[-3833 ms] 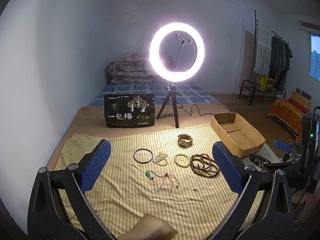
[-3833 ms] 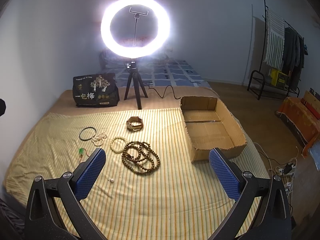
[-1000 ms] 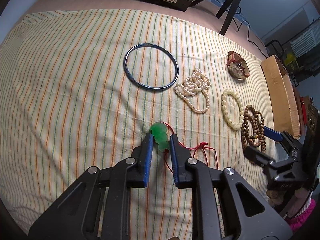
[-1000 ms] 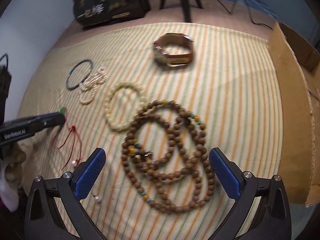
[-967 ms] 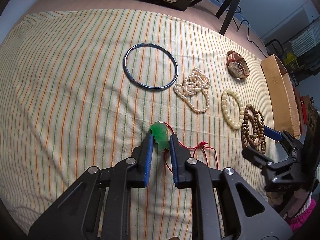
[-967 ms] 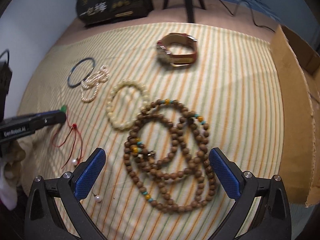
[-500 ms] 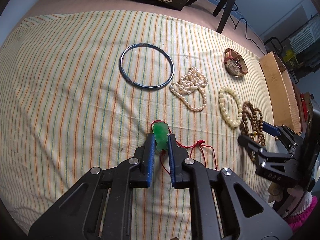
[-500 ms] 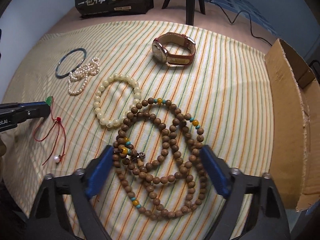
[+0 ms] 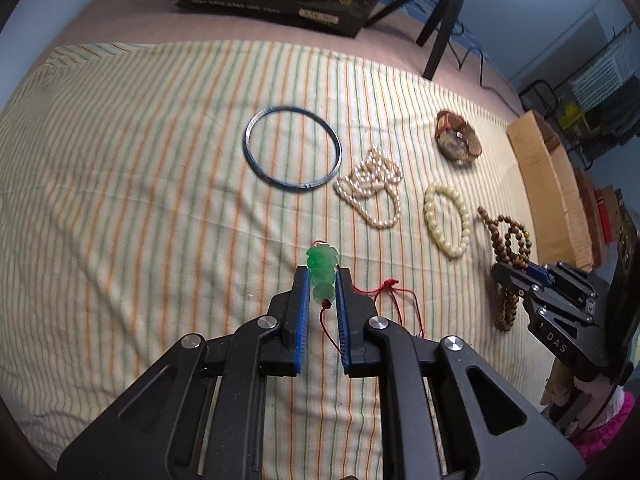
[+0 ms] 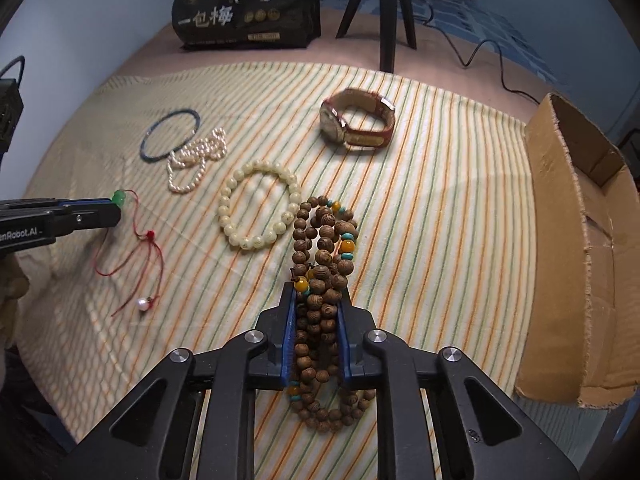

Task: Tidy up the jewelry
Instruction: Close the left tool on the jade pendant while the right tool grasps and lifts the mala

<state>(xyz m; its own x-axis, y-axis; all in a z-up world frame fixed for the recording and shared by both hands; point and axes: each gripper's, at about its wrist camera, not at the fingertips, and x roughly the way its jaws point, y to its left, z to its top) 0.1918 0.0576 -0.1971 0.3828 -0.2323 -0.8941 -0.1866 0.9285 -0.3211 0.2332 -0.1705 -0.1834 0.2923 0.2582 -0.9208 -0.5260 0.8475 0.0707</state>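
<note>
Both grippers have a piece in hand, but nothing appears to have reached the cardboard box [image 10: 576, 240] at the right edge of the striped cloth [image 9: 120, 200]; what shows of its inside looks bare, though most of it is hidden.

The left gripper [image 9: 322, 276] is clamped on the green pendant [image 9: 322, 266], which sticks out past the tips of the blue pads, while its red cord [image 10: 132, 256] trails down onto the cloth to a small white pearl [image 10: 142, 304] at the near left. The right gripper [image 10: 318, 304] is closing its jaws around the bunched wooden bead strand [image 10: 324, 264]; the beads fill the gap between the pads, and loops of the strand hang beyond and behind them.

Lying loose on the cloth are the dark bangle [image 9: 293, 147] at the far left, the pearl necklace [image 9: 374, 190] just to its right and touching its rim, the cream bead bracelet [image 9: 446, 220] near the wooden beads, and the watch [image 10: 356, 122] further back.

As a judgement, the sorting is at its start: two pieces are gripped and ready to carry to the box, four are left to pick up
</note>
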